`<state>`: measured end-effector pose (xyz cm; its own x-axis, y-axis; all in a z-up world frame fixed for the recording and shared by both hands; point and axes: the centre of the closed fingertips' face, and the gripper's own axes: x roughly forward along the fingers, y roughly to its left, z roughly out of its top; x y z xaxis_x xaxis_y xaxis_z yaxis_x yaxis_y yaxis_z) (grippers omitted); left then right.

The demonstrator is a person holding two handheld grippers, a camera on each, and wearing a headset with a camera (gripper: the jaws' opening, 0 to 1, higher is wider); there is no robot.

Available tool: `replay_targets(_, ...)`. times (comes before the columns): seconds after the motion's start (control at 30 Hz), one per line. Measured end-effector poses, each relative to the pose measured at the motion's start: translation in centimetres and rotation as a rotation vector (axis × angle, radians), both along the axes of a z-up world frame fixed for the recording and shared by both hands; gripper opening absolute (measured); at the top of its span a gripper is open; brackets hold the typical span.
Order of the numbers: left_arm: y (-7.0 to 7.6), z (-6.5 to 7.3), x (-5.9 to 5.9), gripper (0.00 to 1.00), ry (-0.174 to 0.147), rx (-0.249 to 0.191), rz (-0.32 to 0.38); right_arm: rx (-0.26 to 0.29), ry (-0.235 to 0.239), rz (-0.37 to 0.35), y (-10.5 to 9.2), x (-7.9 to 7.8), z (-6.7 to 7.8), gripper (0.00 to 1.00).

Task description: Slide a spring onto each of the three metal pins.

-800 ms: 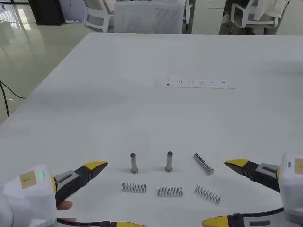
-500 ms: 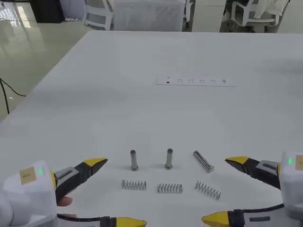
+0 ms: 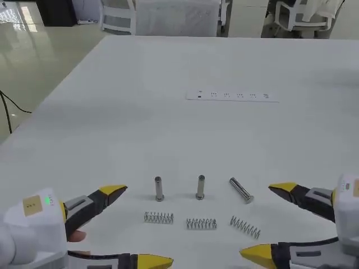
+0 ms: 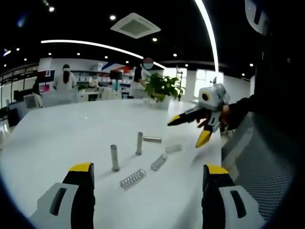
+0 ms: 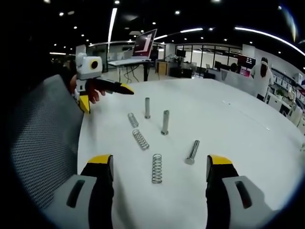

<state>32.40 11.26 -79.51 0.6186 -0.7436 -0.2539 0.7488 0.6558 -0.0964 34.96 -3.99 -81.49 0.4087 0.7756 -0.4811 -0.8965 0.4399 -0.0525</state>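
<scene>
Springs (image 3: 201,225) in row on table (image 3: 168,129), near side of pins (image 3: 200,188); 2 upright, 1 lying. L gripper (image 3: 144,225), R gripper (image 3: 257,219) jaws spread, empty. Risk: spring may ping off pinch, upright pin topple.

The left gripper (image 3: 143,226) and right gripper (image 3: 263,219) hover low, jaws spread wide.

table (image 3: 168,129): plain white | pins (image 3: 200,188): bright silver-grey | springs (image 3: 201,224), 6 o'clock of pins: silver wire | left gripper (image 3: 136,226): yellow tips, black jaws, white body, green lamp (image 3: 48,200) | right gripper (image 3: 268,220): yellow, black, white | strip (image 3: 231,96), 12 o'clock: white, dark marks | floor (image 3: 39,50), 10 o'clock: glossy beige | mesh (image 4: 267,167): grey weave
</scene>
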Motion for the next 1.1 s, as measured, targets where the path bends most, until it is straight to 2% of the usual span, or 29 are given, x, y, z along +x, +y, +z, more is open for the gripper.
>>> replay_targets(0.33, -0.2, -0.1, -0.1, 0.91, 0.005, 0.000, -0.011, -0.019, -0.038, -0.016, -0.4, 2.0, 1.4, 0.77)
replay_targets(0.6, -0.3, -0.2, -0.3, 0.91, 0.006, 0.000, -0.019, -0.037, -0.053, -0.022, 0.2, 4.3, 2.8, 0.68)
replay_targets(1.1, -0.5, -0.2, -0.5, 0.90, 0.010, 0.002, -0.026, -0.143, 0.024, -0.064, 1.0, 6.7, 1.8, 0.43)
